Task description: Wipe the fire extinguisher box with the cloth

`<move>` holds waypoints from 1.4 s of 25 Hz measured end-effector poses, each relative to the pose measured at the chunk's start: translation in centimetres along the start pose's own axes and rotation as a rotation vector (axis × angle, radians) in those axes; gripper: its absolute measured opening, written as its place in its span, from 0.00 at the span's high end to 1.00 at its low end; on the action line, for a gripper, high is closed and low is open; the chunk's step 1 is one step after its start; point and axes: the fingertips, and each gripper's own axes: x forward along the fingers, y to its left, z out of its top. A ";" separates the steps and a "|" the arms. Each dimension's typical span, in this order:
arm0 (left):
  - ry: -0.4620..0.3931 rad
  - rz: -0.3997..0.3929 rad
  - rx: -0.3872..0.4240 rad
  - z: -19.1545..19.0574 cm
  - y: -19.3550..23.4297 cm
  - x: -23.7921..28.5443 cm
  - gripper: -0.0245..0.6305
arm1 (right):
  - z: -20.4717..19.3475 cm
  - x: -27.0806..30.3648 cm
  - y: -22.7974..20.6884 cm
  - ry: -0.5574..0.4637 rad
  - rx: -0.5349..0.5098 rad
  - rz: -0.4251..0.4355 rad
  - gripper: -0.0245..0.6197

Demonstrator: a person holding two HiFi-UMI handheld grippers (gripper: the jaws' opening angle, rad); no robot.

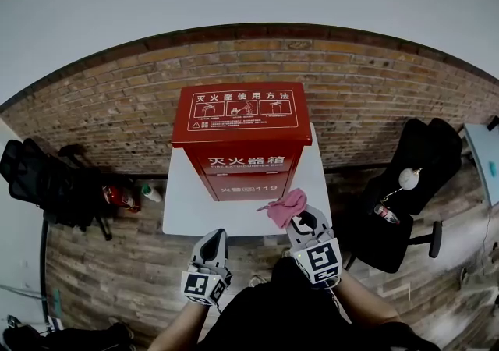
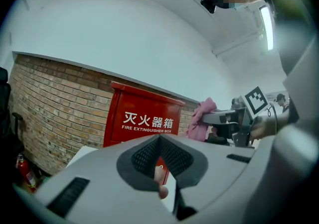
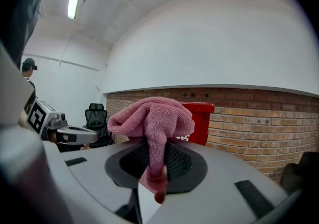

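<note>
A red fire extinguisher box (image 1: 241, 139) with white Chinese lettering stands on a white table (image 1: 187, 209) against the brick wall; it also shows in the left gripper view (image 2: 142, 118) and partly behind the cloth in the right gripper view (image 3: 199, 128). My right gripper (image 1: 299, 221) is shut on a pink cloth (image 1: 285, 207), held just in front of the box's lower right corner. The cloth (image 3: 152, 123) bunches above the closed jaws. My left gripper (image 1: 213, 246) hovers at the table's near edge, shut and holding nothing; from it the pink cloth (image 2: 202, 118) shows to the right.
A black office chair (image 1: 405, 186) with a bottle on it stands at the right. Another dark chair (image 1: 47, 182), a small red extinguisher (image 1: 118, 197) and a bottle (image 1: 151, 193) sit on the wooden floor at the left. The brick wall (image 1: 101, 100) is right behind the box.
</note>
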 end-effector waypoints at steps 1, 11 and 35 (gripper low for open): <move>-0.002 0.002 0.000 0.0 0.0 0.0 0.94 | 0.5 -0.1 -0.2 -0.013 -0.004 -0.001 0.83; -0.011 0.038 0.000 0.4 -0.5 1.9 0.94 | 9.8 -0.4 -6.4 -0.153 -0.053 -0.061 0.83; 0.006 0.188 -0.027 1.0 -0.6 8.8 0.94 | 13.3 6.8 -14.7 -0.143 -0.113 0.058 0.83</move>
